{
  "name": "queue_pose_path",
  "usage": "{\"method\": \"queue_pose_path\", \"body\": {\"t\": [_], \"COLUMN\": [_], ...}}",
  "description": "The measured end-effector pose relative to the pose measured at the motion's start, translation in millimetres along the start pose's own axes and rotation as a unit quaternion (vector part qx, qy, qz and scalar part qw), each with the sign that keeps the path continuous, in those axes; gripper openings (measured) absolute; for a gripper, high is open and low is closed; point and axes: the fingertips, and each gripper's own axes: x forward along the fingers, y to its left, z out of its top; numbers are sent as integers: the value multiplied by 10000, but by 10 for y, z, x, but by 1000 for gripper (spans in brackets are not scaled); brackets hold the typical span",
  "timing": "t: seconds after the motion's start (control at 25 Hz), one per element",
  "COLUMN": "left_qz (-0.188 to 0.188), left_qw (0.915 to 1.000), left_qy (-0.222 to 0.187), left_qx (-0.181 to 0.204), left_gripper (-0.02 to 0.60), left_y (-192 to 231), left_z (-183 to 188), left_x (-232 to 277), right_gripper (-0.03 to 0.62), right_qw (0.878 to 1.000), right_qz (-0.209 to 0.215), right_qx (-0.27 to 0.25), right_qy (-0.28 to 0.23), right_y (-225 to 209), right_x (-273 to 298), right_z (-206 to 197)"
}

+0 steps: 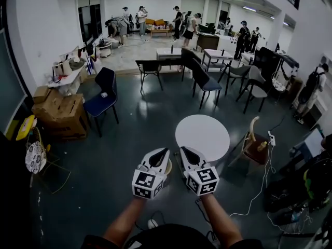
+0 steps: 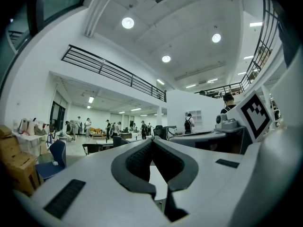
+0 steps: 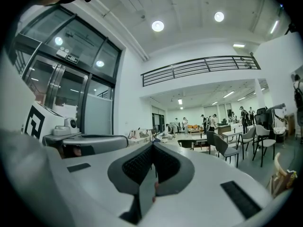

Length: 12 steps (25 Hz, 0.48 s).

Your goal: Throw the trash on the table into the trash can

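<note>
Left tongs point(image 1: 164, 152) and right tongs point(image 1: 184, 152) are closed, empty and level beside the desk point(image 1: 202, 139). We see no trash on it. A tan rim point(image 1: 167, 169) below may be the can. We judge the trash either binned or out of view.

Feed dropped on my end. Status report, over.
Left gripper shut, right gripper shut, level, side by side. Just ahead, round white table, no trash visible on it. Only floor between.
</note>
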Motion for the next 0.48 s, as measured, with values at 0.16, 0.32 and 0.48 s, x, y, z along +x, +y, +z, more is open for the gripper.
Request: {"method": "queue_pose_path", "body": {"t": [0.16, 0.32, 0.48], "left_qz": [53, 84, 94], "left_qw": [10000, 9999, 9999], "left_qy": [0, 1, -25], "left_qx": [27, 90, -41], "left_gripper": [15, 15, 15], "left_y": [-9, -76, -162], "left_z": [-9, 7, 59], "left_x": [-37, -39, -1], "right_gripper": [18, 18, 18], "right_qw": [10000, 9999, 9999], "right_qz": [36, 76, 84], "right_qx": [-18, -16, 28], "right_qy": [-60, -110, -104], "right_y": [30, 35, -30], "right_x": [-21, -79, -163], "right_z": [38, 62, 74]}}
